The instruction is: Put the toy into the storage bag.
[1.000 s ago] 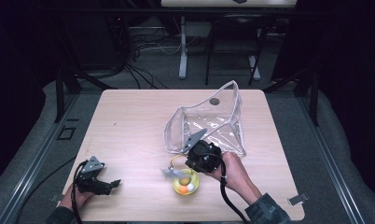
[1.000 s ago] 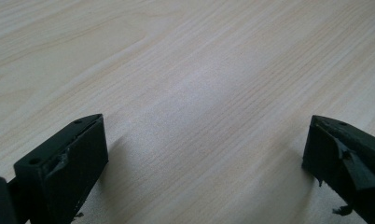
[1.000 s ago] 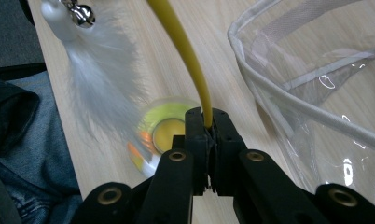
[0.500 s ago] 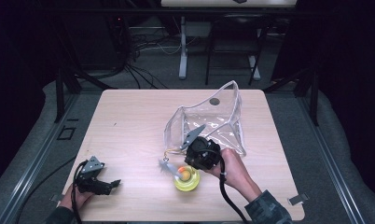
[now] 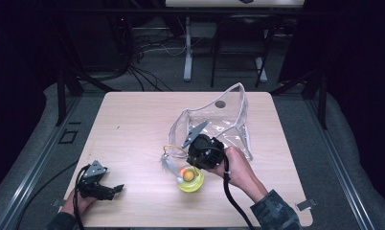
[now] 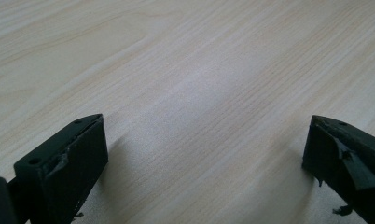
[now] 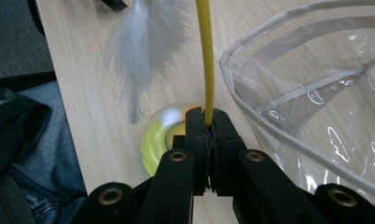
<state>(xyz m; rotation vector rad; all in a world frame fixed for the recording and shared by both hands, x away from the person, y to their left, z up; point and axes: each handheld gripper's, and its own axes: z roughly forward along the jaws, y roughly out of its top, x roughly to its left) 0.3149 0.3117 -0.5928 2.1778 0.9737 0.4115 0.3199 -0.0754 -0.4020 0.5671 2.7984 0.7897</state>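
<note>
1. Your right gripper [image 7: 208,122] has its jaws closed tightly on the thin yellow wire [image 7: 205,56] of the toy; the pinch is close to the round yellow-green base [image 7: 154,140], which sits on the table [image 5: 133,124] just in front of the clear bag [image 5: 219,125].
2. The white feather [image 7: 141,51] hangs at the far end of the wire and points away from the bag. Probably the next step is to put the toy inside the bag, so plan the way for the feather too.
3. Keep the grip firm. The wire is thin and springy, and I think the heavy base can swing or turn under the jaws if you move fast.
4. Lift slowly and straight, until the base is clearly above the rim of the bag, then carry it over the opening.
5. From the high view it is difficult to see how wide the bag mouth stands open; check it before you lower.
6. Your left gripper [image 5: 104,189] rests at the near left part of the table, jaws wide apart and holding nothing. You could use it to hold the bag rim steady.
</note>
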